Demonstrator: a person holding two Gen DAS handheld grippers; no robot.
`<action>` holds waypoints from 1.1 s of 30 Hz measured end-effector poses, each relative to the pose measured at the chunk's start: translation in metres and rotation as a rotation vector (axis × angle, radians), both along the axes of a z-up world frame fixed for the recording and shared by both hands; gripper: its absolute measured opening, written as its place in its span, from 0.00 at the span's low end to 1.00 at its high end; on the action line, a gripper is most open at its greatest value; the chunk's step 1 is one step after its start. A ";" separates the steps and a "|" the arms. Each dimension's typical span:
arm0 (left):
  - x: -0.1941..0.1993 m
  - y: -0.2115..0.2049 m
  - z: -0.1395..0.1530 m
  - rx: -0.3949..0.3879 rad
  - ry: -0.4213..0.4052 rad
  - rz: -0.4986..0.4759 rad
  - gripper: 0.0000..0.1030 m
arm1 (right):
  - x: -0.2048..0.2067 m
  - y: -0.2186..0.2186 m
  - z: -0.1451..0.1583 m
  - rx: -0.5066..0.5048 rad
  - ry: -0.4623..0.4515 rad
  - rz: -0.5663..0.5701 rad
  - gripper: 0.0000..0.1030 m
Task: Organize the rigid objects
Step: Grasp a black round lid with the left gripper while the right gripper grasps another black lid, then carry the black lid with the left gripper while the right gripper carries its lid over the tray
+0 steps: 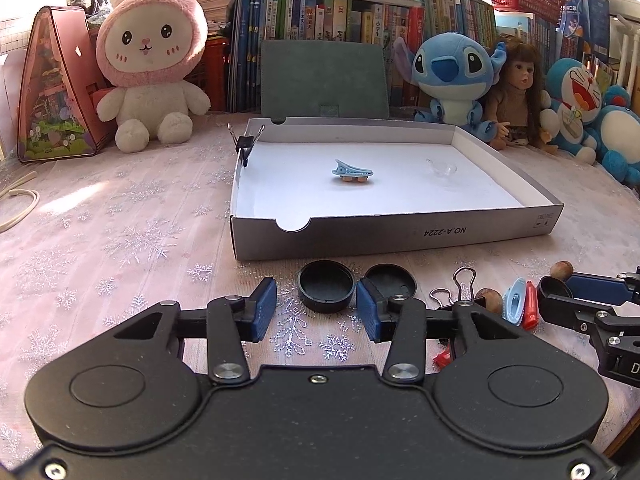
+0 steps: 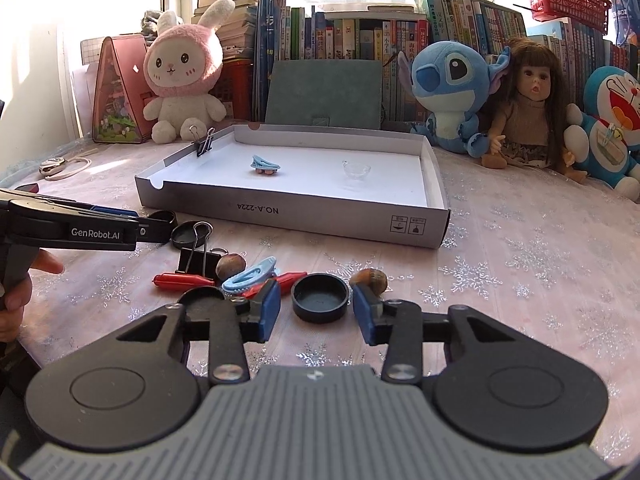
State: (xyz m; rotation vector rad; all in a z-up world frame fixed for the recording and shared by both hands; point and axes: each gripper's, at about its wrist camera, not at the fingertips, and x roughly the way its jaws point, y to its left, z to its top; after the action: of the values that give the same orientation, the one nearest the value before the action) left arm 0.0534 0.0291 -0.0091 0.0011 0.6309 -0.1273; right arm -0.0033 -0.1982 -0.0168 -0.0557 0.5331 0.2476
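My left gripper (image 1: 316, 296) has its jaws narrowed around a black round cap (image 1: 326, 286) on the tablecloth. The right pad touches the cap's rim, while cloth shows between the cap and the left pad. A second black cap (image 1: 390, 280) lies just to the right. My right gripper (image 2: 316, 292) flanks another black cap (image 2: 320, 298) at its fingertips, with thin gaps on both sides. The white box lid (image 1: 400, 232) beyond holds a blue hair clip (image 1: 352, 171), a clear small dish (image 1: 442, 168) and a binder clip (image 1: 245, 144) on its left wall.
Between the grippers lie binder clips (image 2: 198, 258), a blue hair clip (image 2: 250, 276), red clips (image 2: 180, 280) and brown nuts (image 2: 230, 265). A brown shell (image 2: 370, 278) sits by my right gripper's right finger. Plush toys, a doll and books line the back. A hand (image 2: 16, 300) holds the left gripper.
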 end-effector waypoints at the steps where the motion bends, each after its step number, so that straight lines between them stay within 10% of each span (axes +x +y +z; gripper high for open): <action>1: 0.001 -0.001 0.000 0.001 -0.001 -0.002 0.41 | 0.001 0.000 0.000 0.001 0.001 -0.001 0.45; 21: -0.005 -0.007 0.000 0.021 0.001 -0.005 0.29 | 0.002 0.005 -0.003 -0.024 -0.001 -0.018 0.37; 33: -0.017 0.003 0.049 -0.048 -0.025 -0.064 0.29 | 0.003 0.000 0.036 -0.018 -0.054 -0.021 0.37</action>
State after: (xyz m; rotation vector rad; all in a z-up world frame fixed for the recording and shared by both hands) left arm 0.0363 0.0316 0.0402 -0.0236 0.6030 -0.2041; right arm -0.0006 -0.1977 0.0187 -0.0737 0.4818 0.2205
